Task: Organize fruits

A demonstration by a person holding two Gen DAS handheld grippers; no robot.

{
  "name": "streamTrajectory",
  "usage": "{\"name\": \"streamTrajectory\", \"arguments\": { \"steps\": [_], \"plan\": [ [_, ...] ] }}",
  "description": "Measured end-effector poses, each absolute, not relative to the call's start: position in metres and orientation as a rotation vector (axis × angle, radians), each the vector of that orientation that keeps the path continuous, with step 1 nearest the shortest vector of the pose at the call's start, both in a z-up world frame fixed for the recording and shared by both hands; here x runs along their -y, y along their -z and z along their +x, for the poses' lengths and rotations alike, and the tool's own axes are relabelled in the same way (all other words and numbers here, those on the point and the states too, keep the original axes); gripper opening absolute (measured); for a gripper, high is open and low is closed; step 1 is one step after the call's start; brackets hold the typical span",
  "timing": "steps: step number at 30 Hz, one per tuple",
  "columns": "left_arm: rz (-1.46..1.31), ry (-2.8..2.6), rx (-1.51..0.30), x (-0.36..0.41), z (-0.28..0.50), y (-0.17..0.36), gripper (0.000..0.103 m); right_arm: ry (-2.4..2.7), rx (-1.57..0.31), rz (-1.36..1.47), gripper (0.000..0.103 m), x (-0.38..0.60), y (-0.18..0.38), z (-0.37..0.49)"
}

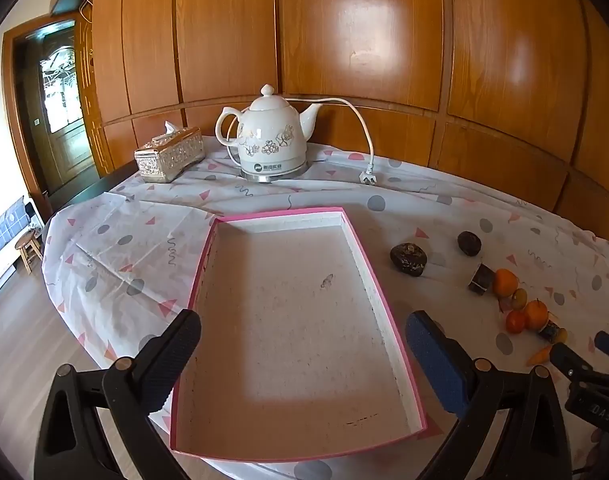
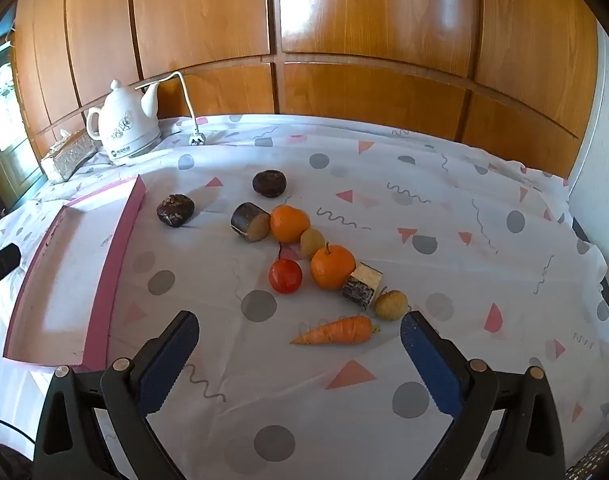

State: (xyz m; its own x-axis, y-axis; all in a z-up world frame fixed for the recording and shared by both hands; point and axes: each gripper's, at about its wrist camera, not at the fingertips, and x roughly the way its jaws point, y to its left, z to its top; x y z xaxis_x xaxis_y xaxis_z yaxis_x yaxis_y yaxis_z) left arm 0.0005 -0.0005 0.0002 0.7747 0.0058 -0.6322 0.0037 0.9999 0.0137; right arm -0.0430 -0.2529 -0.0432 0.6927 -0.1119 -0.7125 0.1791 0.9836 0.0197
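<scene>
At the far left of the left wrist view, a silver embossed tissue box [image 1: 169, 154] sits on the patterned tablecloth [image 1: 104, 248], its pale fabric printed with grey dots, pink triangles and squiggles. Just to its right stands a glossy white ceramic electric kettle [image 1: 270, 136] with a floral print, its white cord [image 1: 364, 136] looping down to a plug lying on the cloth.

In front of these lies a shallow rectangular tray [image 1: 220, 240] with a pink rim and a speckled off-white floor. The left gripper [image 1: 300, 340] hangs above its near end, its jaws spread wide with nothing between them; the left pad is black and ribbed, the right one blue.

In the right wrist view, the fruits lie on the cloth to the right of the tray, none in it. Leftmost is a dark, wrinkled lump [image 2: 175, 209], then another rounder dark one [image 2: 269, 183] farther back. A brown-skinned cylinder with a pale cut face [image 2: 250, 222] touches a smooth orange [image 2: 289, 223]; I cannot tell what fruit the dark pieces are. A small yellowish grape-like ball [image 2: 312, 241], a shiny red cherry tomato [image 2: 285, 275] with a thin stem, and a second orange [image 2: 332, 266] follow, then a cut block with dark rind [image 2: 362, 284], a tan longan-like ball [image 2: 391, 305] and a ridged carrot [image 2: 334, 331] lying nearest.

The right gripper [image 2: 298, 338] hovers just short of the carrot, its blue-padded jaws wide apart and empty. Glossy wood panelling [image 2: 344, 20] backs the table.
</scene>
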Motion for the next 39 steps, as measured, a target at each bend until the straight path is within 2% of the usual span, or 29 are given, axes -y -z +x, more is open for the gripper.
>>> {"name": "streamTrajectory", "arguments": {
  "steps": [39],
  "plan": [
    [-0.023,0.033,-0.733,0.005,0.004,0.009,0.103,0.192,-0.76,0.083,0.102,0.257,0.029,-0.044]
  ]
}}
